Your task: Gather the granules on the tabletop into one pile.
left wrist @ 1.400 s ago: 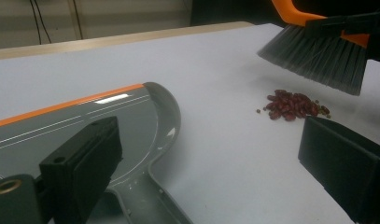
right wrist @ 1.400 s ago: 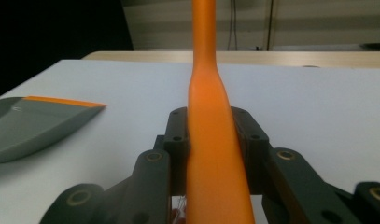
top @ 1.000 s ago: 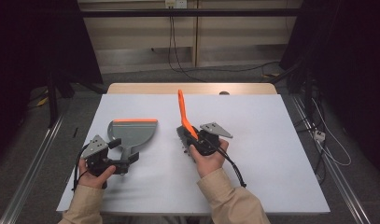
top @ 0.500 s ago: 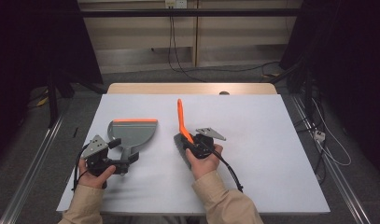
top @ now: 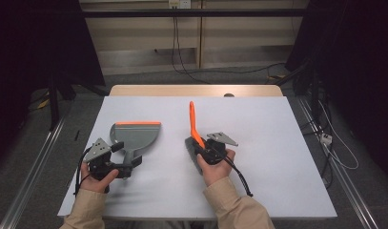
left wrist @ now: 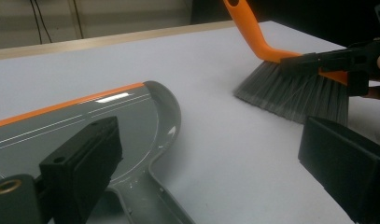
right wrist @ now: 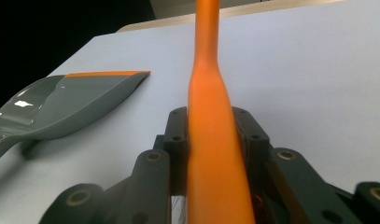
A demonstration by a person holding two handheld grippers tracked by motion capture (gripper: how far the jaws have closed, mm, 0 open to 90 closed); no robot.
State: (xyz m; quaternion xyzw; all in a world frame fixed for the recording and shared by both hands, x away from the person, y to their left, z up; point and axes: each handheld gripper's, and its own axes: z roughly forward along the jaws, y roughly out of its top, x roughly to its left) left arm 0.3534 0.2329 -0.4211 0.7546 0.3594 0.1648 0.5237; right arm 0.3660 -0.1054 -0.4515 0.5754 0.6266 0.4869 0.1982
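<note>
Orange-handled brush (top: 192, 125) clenched in right tool (top: 204, 148); left tool (top: 127, 164) released beside dustpan (top: 135, 136).

a: the dustpan (left wrist: 108, 121) at lower left looks like glossy grey plastic with an orange edge, catching glare

b: and the brush (left wrist: 290, 88) at upper right has a smooth orange plastic handle, matt grey bristles; the table (top: 277, 138) is matt white

I can read no text, label, brand, number or sign on any thing in these pictures; all surfaces are plain.
</note>
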